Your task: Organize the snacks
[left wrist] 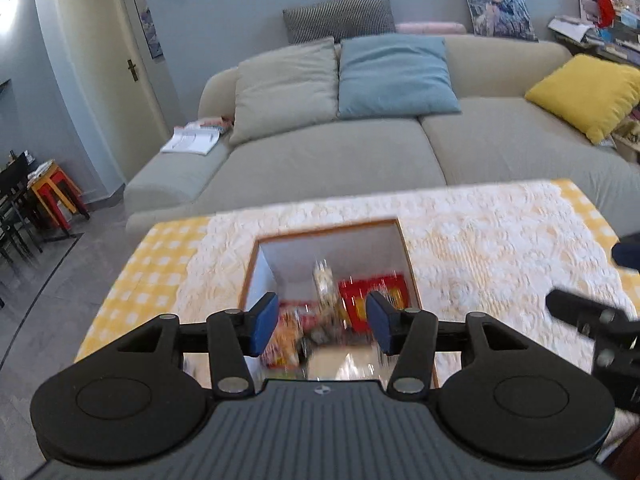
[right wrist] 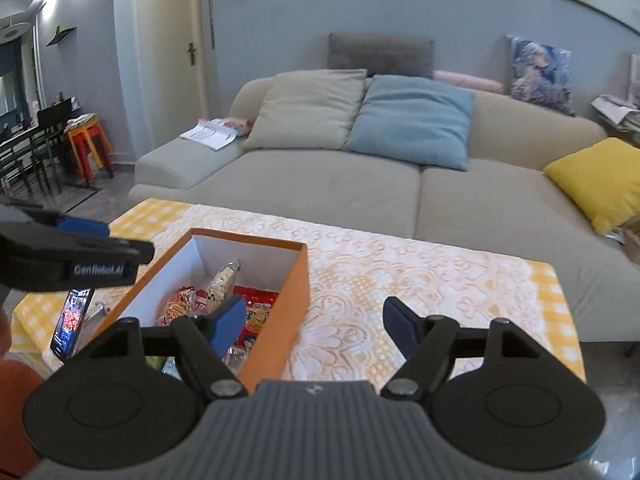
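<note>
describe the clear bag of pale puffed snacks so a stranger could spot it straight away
Start at the table with the yellow checked cloth and lace, in front of the sofa. On it sits an orange box with a white inside. The clear bag stands upright among flat red packets, the only see-through one.

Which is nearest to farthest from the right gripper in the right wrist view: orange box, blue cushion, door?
From the right gripper, which is open with nothing between its pads:
1. orange box, on the table just ahead, left of centre.
2. blue cushion, on the sofa beyond the table.
3. door, in the far wall behind the sofa, to the left.
</note>
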A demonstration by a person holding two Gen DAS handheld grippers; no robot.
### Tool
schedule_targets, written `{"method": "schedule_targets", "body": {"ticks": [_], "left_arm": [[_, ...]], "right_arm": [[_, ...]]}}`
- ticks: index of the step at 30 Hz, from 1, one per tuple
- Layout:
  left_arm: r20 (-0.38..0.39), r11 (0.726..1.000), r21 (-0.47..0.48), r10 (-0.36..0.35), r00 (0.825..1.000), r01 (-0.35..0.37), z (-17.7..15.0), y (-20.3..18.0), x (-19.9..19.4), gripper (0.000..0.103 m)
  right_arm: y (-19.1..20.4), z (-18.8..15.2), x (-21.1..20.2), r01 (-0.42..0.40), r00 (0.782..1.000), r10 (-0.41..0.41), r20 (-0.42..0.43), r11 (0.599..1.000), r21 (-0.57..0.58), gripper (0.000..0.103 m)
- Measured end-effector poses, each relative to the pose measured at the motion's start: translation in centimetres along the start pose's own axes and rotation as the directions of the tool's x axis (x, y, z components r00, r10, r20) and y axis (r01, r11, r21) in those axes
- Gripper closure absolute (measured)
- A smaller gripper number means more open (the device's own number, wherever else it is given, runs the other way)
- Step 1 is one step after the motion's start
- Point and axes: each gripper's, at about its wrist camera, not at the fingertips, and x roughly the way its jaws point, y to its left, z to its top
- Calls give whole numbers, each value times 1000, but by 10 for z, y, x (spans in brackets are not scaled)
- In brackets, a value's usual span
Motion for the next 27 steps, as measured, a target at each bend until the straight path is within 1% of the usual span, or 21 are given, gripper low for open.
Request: {"method": "schedule_targets", "body": {"ticks": [3, 6, 9, 12, 16, 21, 27], "left_arm": [[-67, 999, -17, -36, 997, 35, -19, -5, 1, 43], [-131, 996, -49, -81, 988, 75, -35, -9, 8, 43], [-163, 996, -46, -77, 984, 70, -50, -16, 13, 43], [-204, 996, -40, -89, 975, 83, -58, -23, 21, 43], [-230, 995, -20, -95, 969, 93, -69, -33, 23, 43], [-267, 994, -28, -113, 957, 110, -76, -37, 28, 43], [-274, 994, -40, -112, 955, 105, -76, -36, 29, 43]], "right_arm": [[5, -17, -19, 30, 999, -30, 14, 999, 18, 29], [7, -35, -28, 32, 999, -33, 16, 999, 43, 29], [7, -49, -28, 55, 998, -56, 19, 997, 53, 29], [4, -60, -23, 74, 997, -75, 5, 996, 57, 29], [1, -73, -16, 71, 997, -69, -35, 995, 63, 29], [-1, -80, -6, 69, 996, -65, -56, 995, 68, 29], [-4, -83, 1, 67, 995, -61, -72, 995, 73, 29]]}}
